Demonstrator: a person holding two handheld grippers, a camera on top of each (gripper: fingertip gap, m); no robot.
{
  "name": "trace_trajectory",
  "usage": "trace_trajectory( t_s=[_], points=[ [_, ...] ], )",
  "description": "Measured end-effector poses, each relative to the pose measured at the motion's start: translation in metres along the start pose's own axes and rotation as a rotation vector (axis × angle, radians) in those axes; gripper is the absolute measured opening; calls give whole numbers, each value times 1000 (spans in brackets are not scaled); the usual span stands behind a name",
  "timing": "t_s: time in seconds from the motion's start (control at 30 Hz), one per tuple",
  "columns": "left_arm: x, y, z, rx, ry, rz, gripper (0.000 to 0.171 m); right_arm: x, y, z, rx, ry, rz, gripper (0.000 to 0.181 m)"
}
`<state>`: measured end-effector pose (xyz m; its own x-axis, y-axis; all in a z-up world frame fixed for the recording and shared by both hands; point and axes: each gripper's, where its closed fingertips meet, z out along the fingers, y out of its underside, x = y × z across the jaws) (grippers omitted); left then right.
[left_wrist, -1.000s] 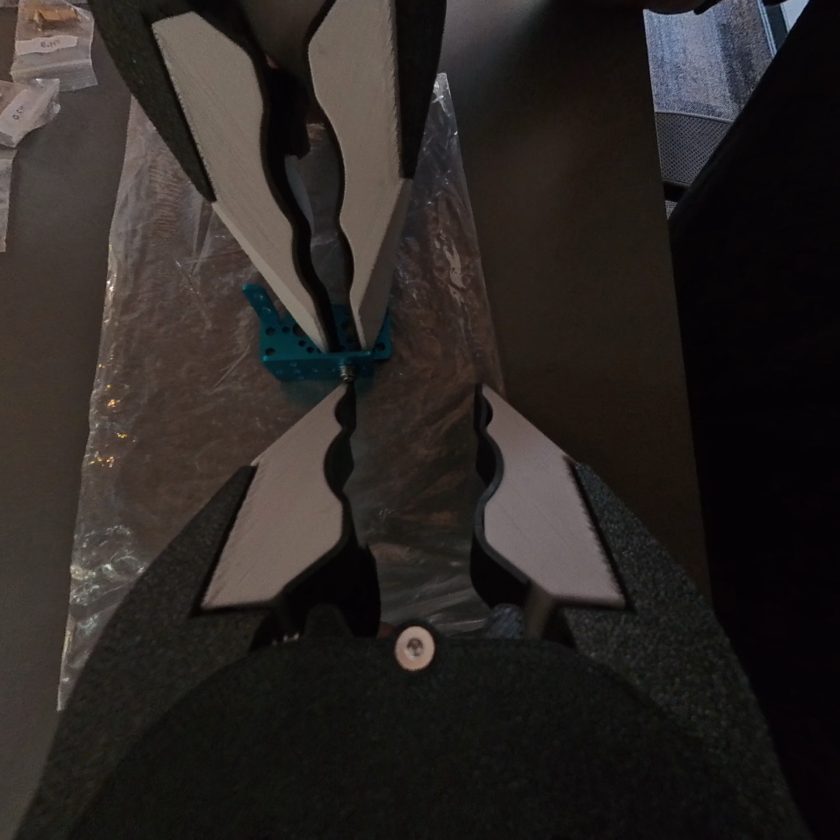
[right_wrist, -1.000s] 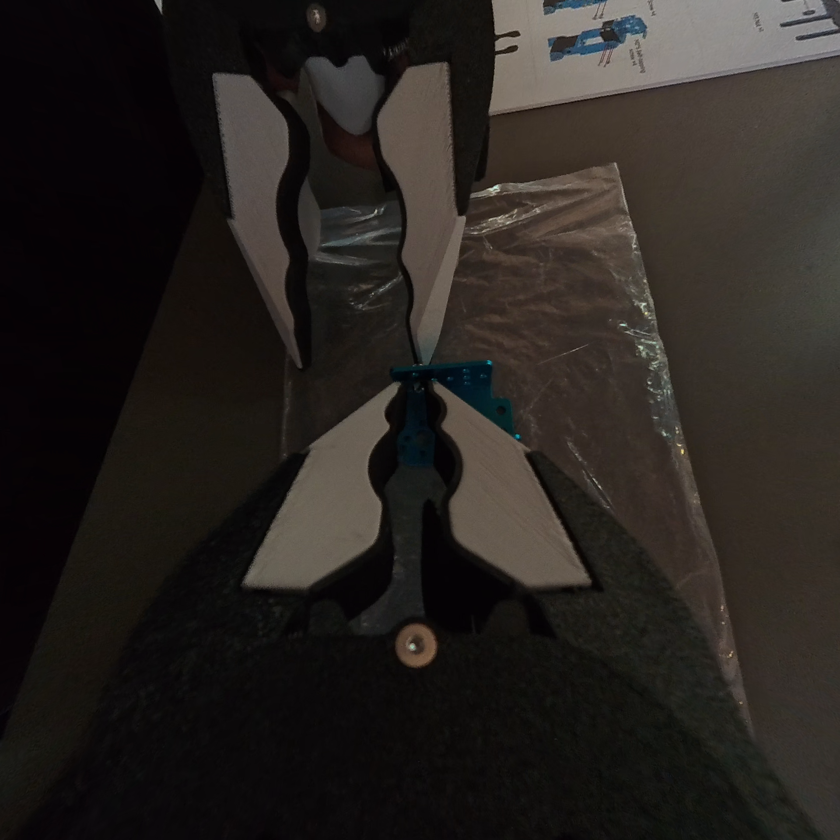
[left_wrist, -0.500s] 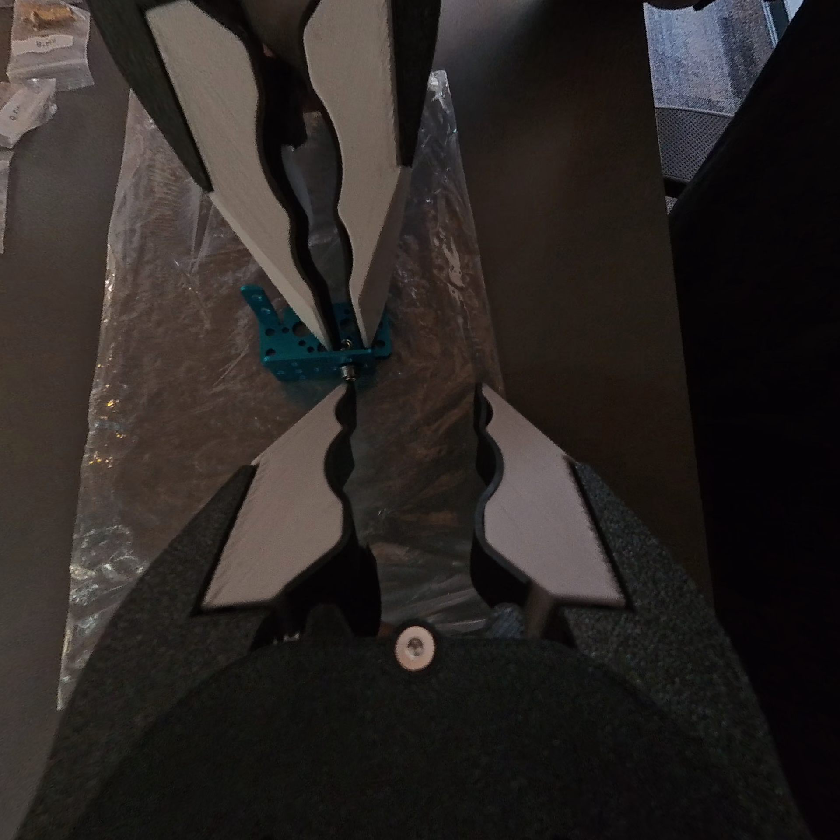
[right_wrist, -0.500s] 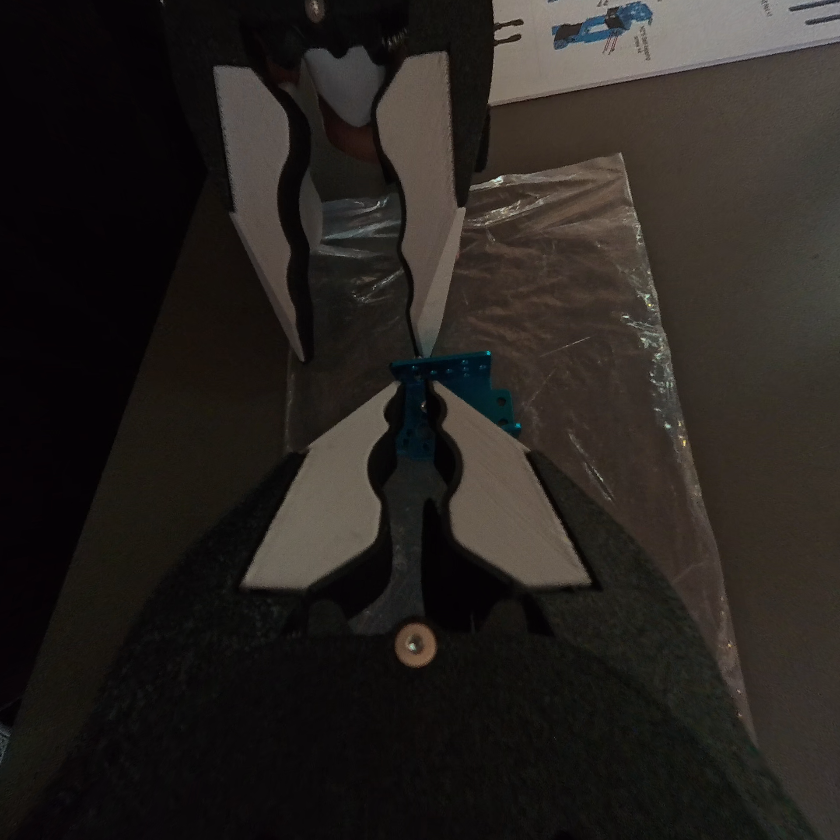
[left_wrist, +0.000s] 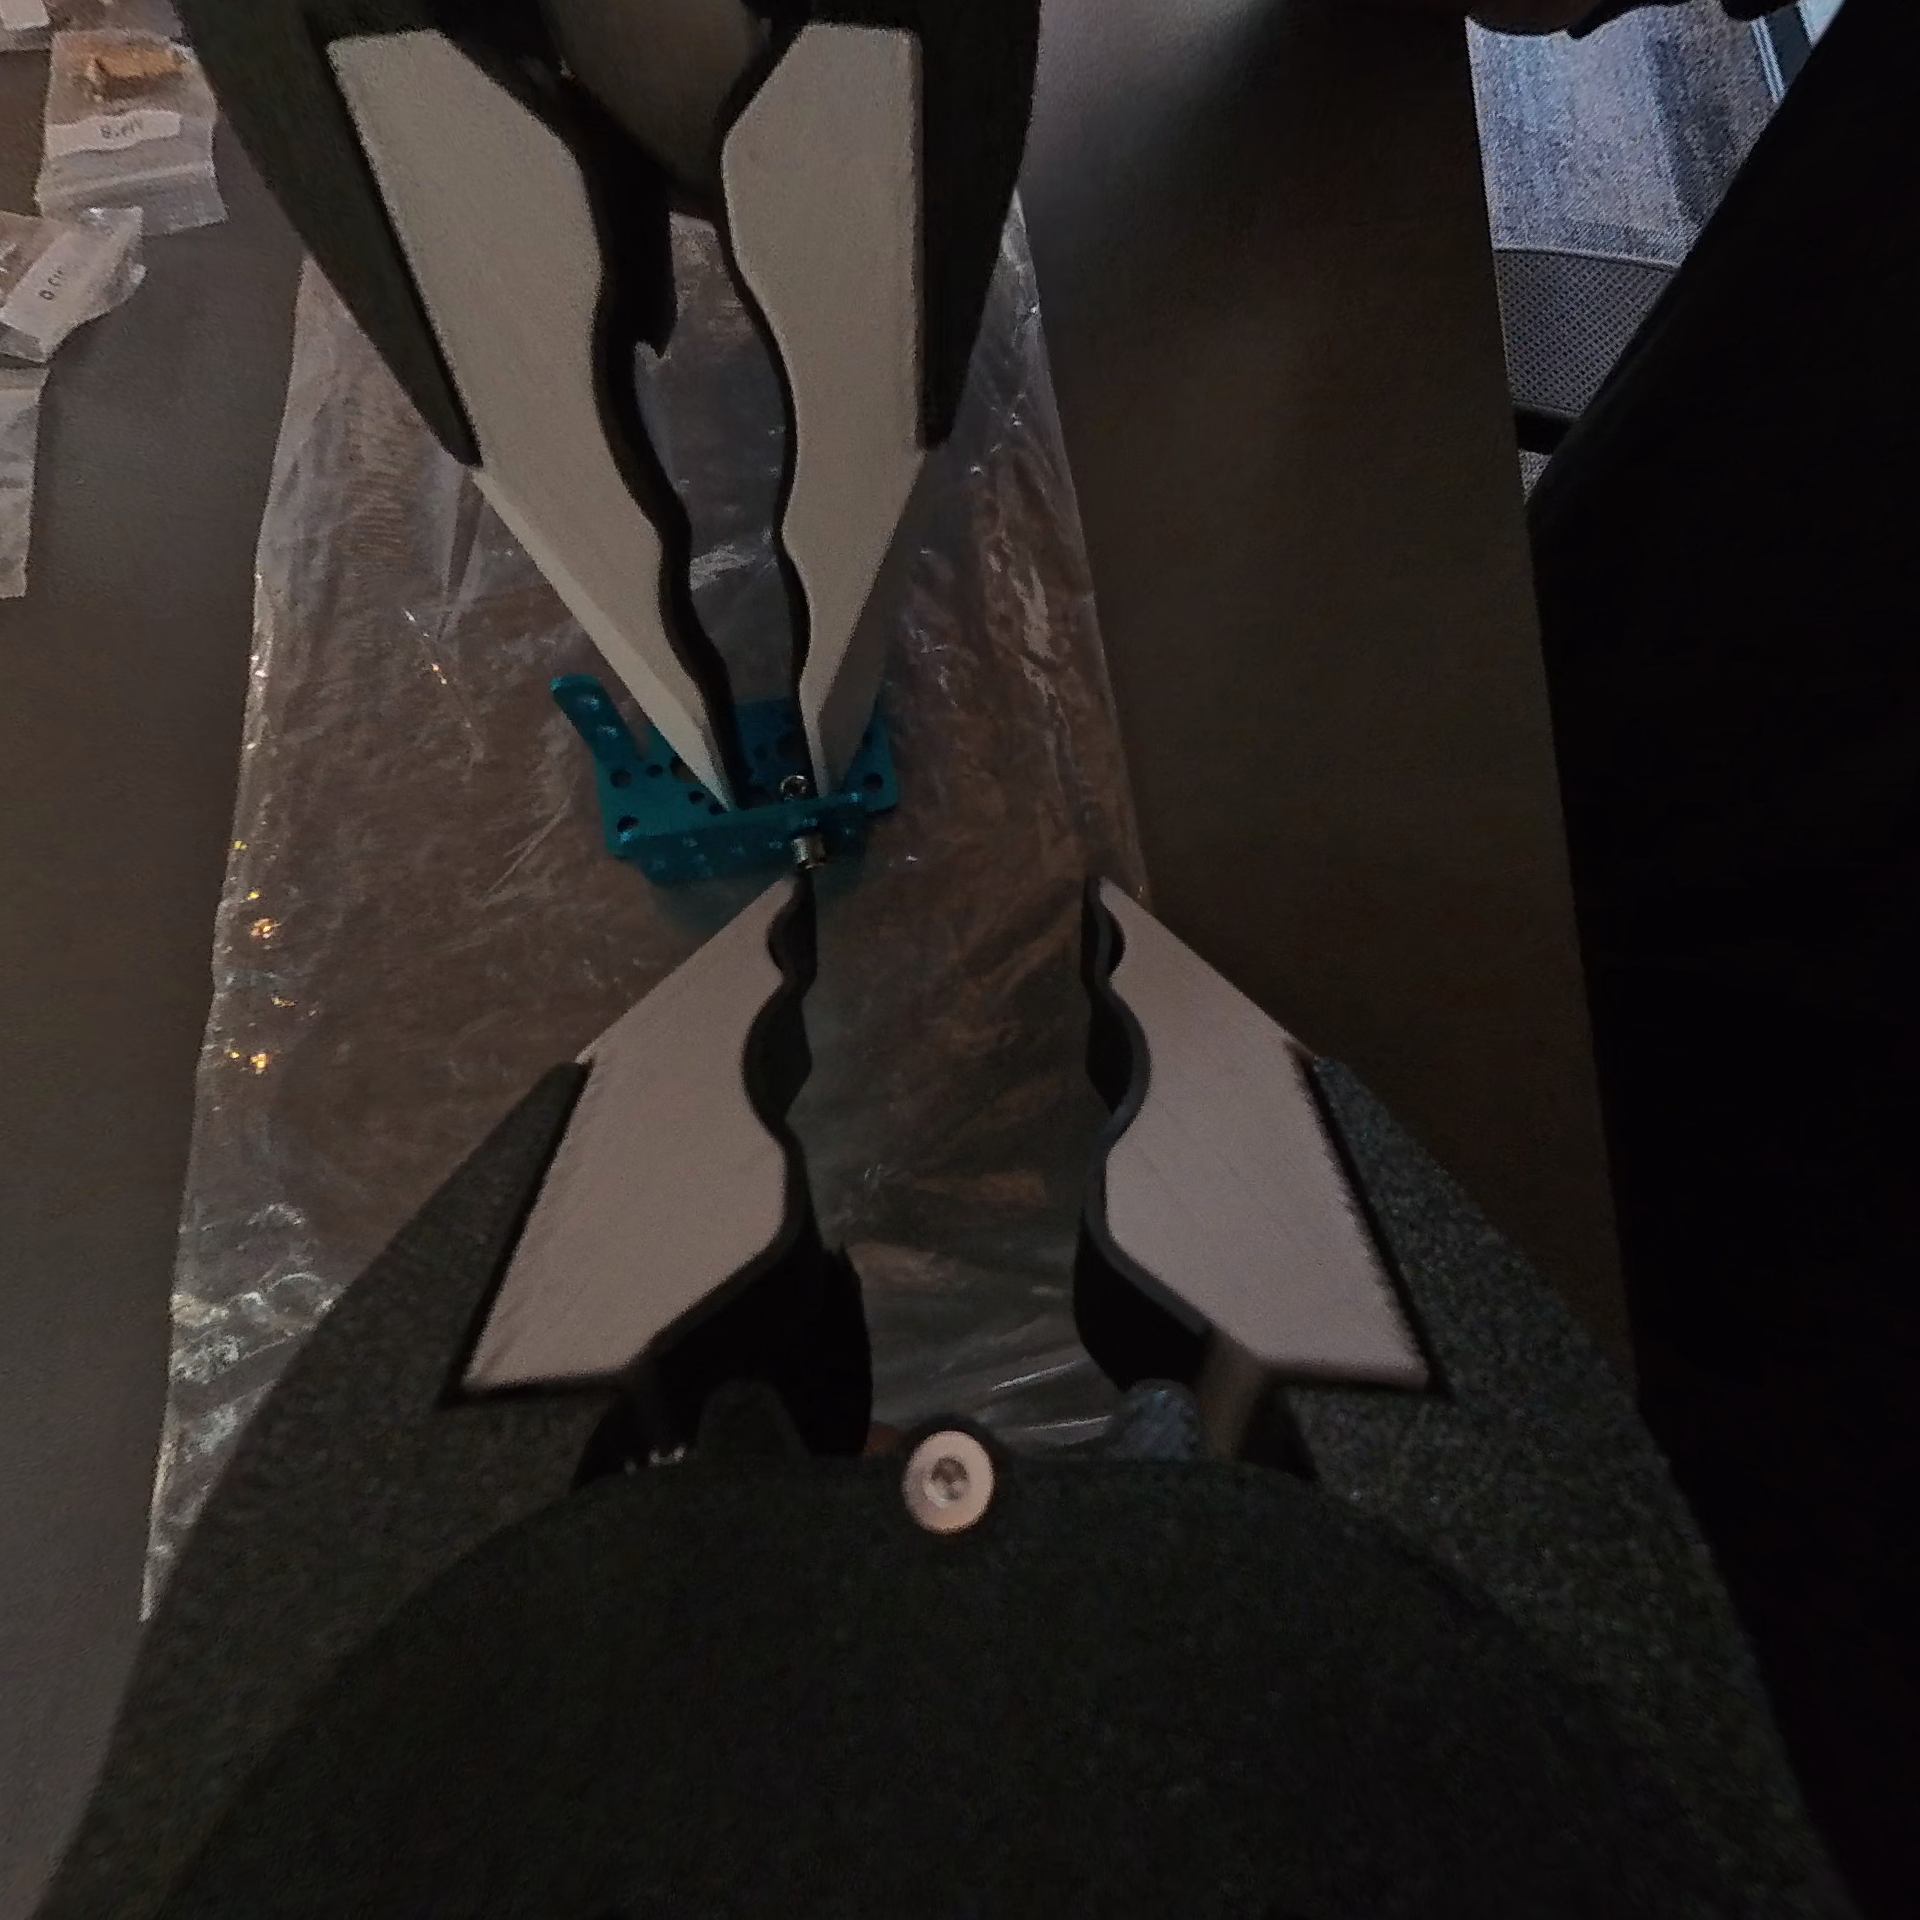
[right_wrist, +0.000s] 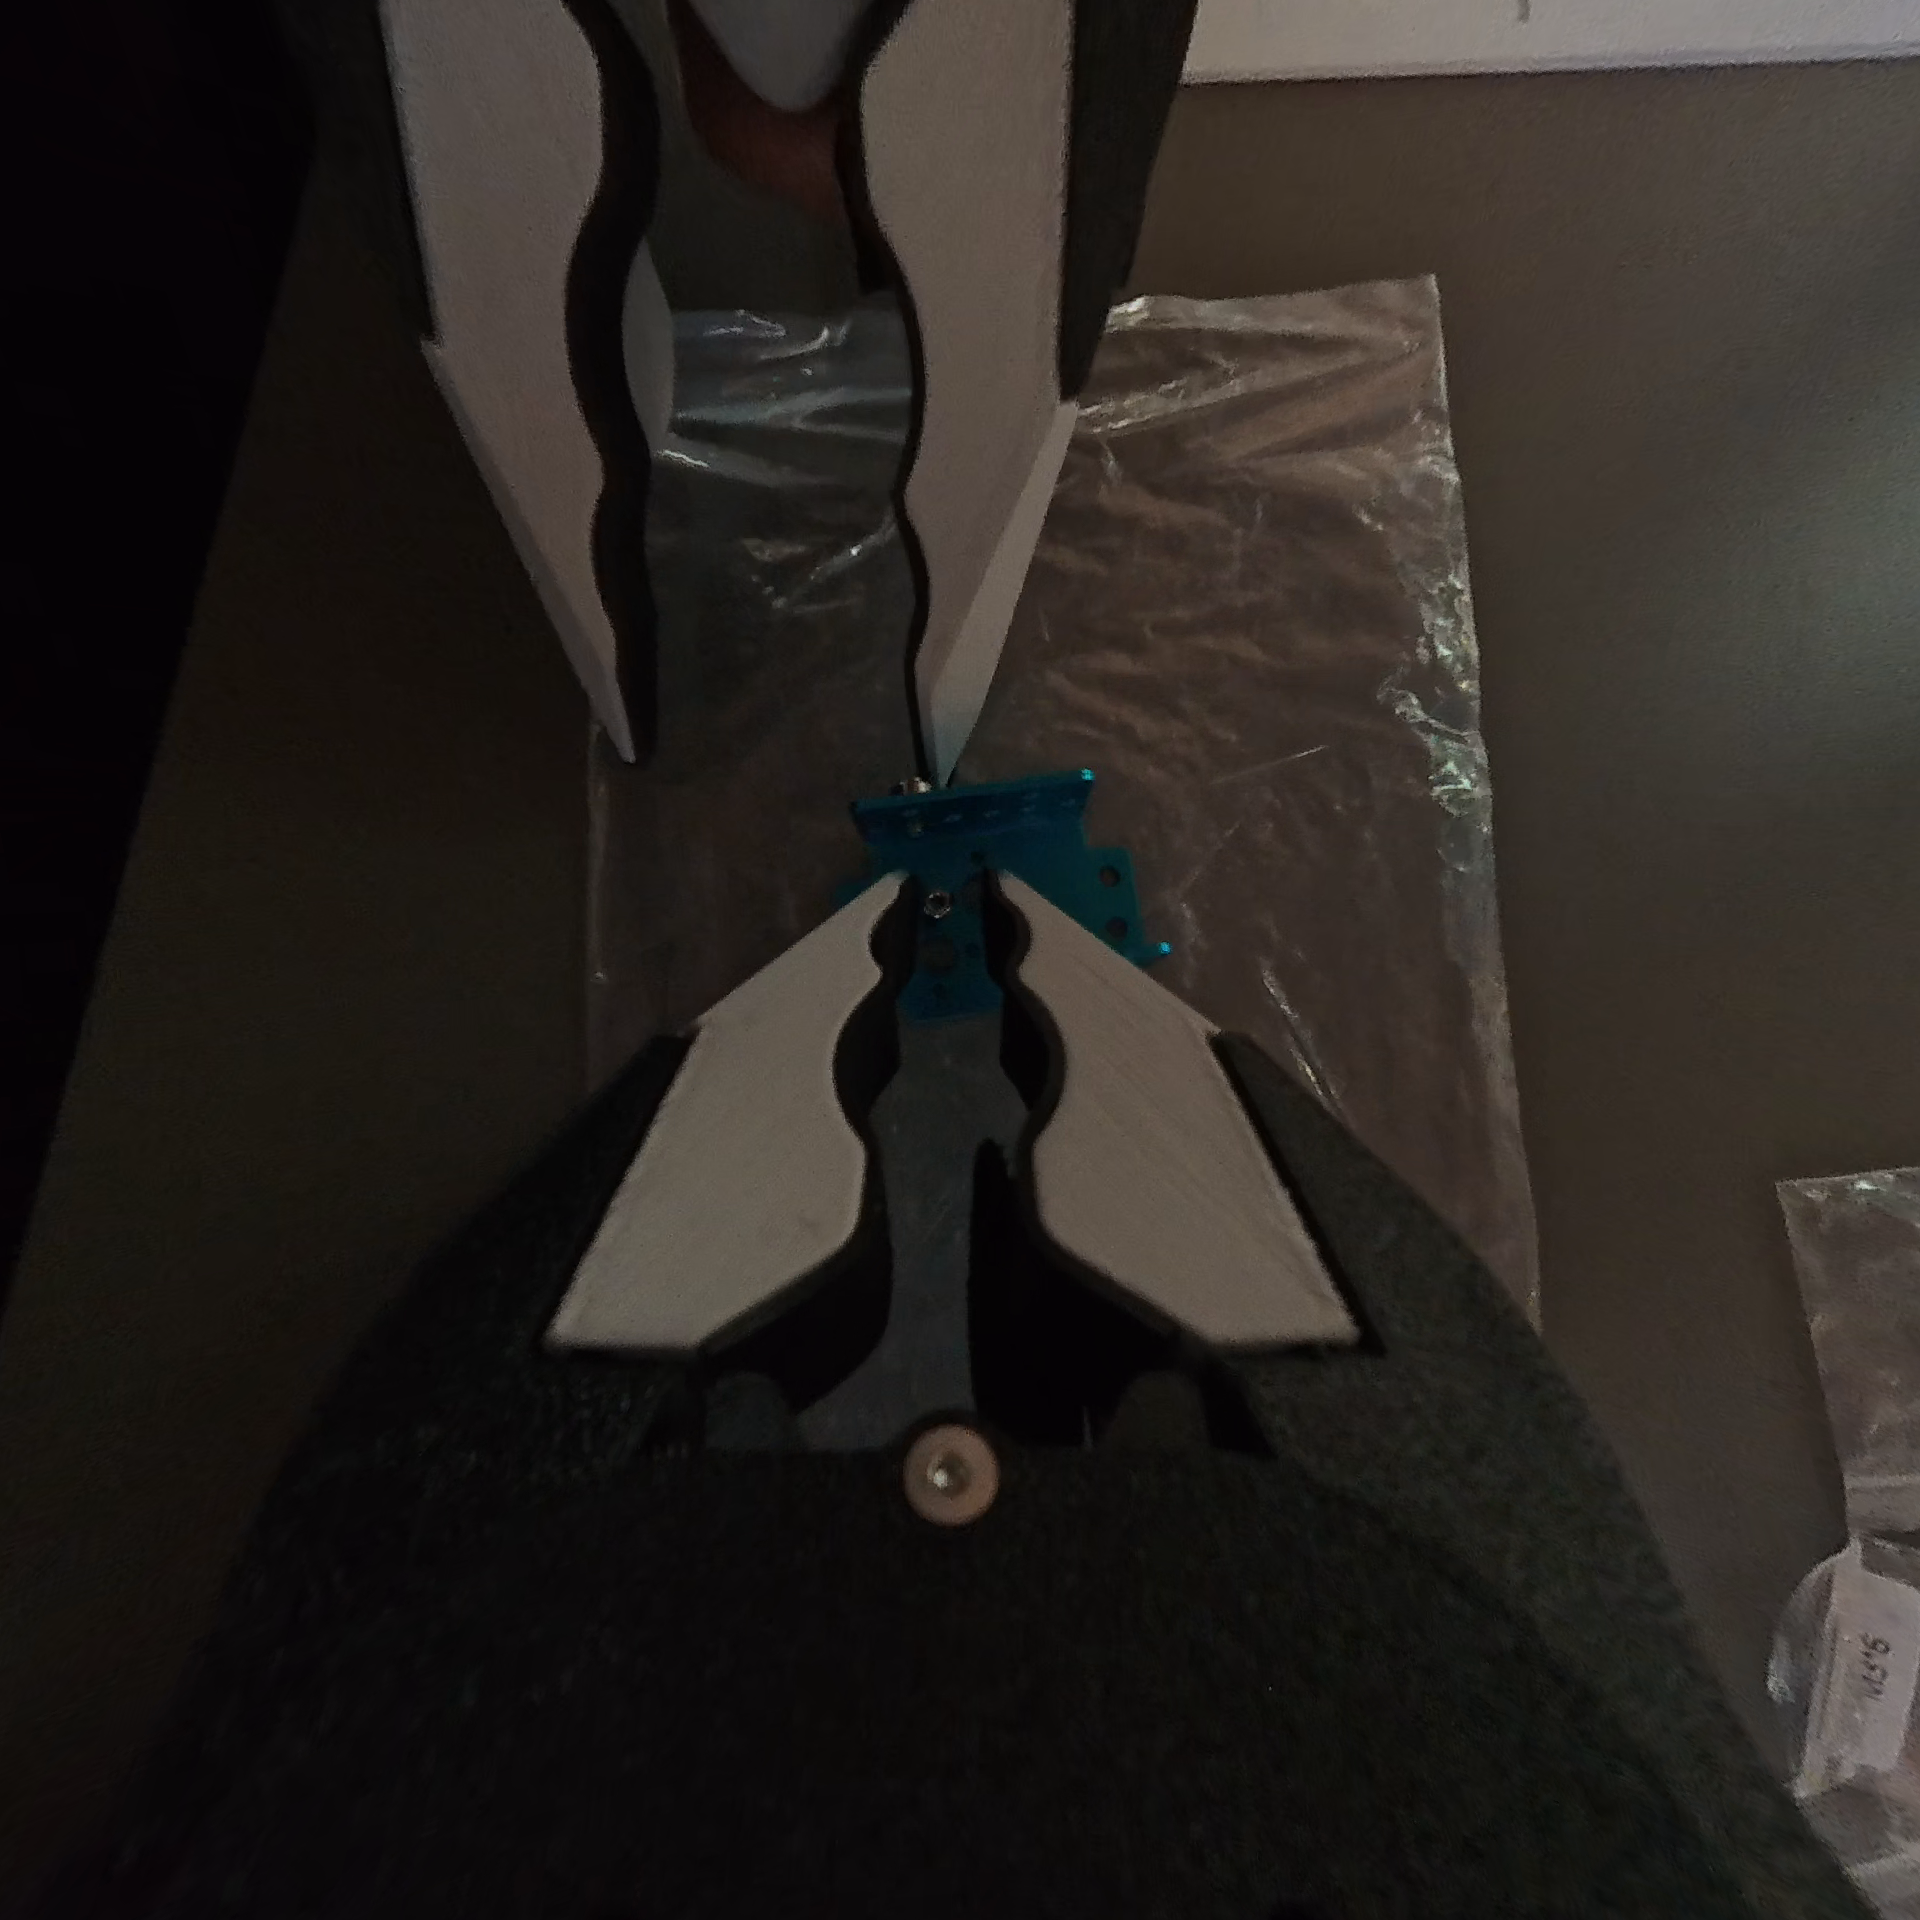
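Two sets of hand-held tongs meet over a small blue perforated metal bracket on a dim brown surface. The bracket sits near the middle of a crinkled clear plastic sheet spread flat on that surface.

The right tongs are closed on the bracket, their pale fingertips pinching a narrow upright flange of it, with a small silver screw showing in the slim gap between them.

The left tongs stand open, fingers well apart. One pale fingertip reaches just beside a second screw that juts from the bracket's near wall; whether tip and screw touch cannot be told. The other finger hangs clear of the bracket, over the sheet.

Beyond the sheet, well apart from the bracket, lie small clear parts bags with white labels. A white paper sheet lies at the surface's far edge in the right wrist view.
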<state>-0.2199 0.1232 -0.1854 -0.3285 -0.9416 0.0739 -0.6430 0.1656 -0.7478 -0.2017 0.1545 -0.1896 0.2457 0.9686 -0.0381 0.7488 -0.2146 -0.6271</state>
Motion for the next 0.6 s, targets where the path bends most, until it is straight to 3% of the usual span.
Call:
trace_trajectory(
  t_s=[0.6],
  points=[
    [2,-1,1,3,-4,11,51,-1,5,-4,-90,3,-8,10]
  ],
)
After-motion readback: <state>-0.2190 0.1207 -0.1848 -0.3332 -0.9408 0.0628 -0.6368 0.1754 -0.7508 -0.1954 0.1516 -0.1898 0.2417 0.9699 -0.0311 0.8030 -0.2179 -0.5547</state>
